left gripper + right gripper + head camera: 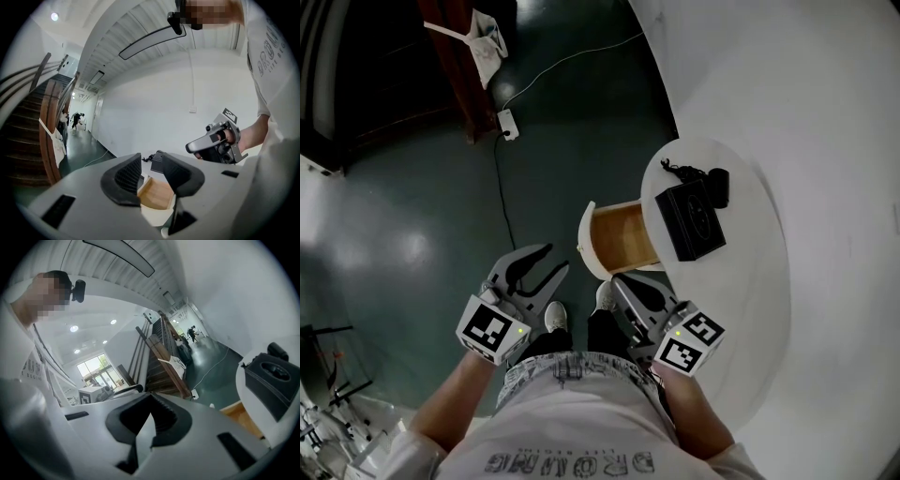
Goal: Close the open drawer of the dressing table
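The white round dressing table (pixel 750 281) stands at the right, and its drawer (pixel 617 236) is pulled out toward the left, showing a bare wooden inside. My left gripper (pixel 555 260) hangs open over the floor, just left of the drawer front and apart from it. In the left gripper view the drawer (pixel 154 194) shows between the spread jaws of the left gripper (pixel 149 161). My right gripper (pixel 619 281) is shut on nothing, just below the drawer's near corner. In the right gripper view the right gripper (pixel 151 399) has the drawer (pixel 241 420) off to its right.
A black box (pixel 689 220) and a small black item with a cord (pixel 712 183) lie on the tabletop. On the dark floor are a power strip (pixel 508 124) with a white cable, a wooden stair post (pixel 455 66) and a white bag (pixel 487 37). My shoes (pixel 555 316) are below the drawer.
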Motion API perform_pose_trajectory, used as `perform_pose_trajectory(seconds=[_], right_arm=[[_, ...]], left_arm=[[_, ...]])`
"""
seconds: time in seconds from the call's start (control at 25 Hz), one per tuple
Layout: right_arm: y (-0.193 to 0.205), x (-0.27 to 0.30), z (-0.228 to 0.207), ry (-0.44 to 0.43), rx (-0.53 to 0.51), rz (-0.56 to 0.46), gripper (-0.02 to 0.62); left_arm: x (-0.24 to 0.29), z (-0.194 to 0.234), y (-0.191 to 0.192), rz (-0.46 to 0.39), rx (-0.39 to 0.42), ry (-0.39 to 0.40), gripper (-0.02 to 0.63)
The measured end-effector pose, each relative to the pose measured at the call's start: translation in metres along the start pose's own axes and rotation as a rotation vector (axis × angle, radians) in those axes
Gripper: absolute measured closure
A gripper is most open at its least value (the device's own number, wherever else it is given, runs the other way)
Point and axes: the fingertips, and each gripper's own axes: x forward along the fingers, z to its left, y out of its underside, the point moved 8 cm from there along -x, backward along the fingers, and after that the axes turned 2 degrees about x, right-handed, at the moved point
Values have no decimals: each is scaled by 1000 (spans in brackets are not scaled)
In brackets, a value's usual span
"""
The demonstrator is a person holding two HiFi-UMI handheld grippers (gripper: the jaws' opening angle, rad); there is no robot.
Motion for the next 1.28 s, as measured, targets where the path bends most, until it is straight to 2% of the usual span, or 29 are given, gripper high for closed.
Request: perform_pose_trajectory(seconds=[0.52, 0.84, 1.08, 1.28], right_arm=[[-30, 14, -68, -96, 0, 132, 588], [-42, 23, -116, -140, 23, 215, 588], [-33, 34, -129, -139, 29, 276, 588], [-23, 40, -130, -119, 27, 327, 588]], left_arm=[[46, 1, 35, 72, -46, -110, 453], [71, 8, 84, 189, -47, -179, 453], [78, 20, 139, 308, -30, -155, 454], [82, 32, 183, 371, -26, -111, 454]])
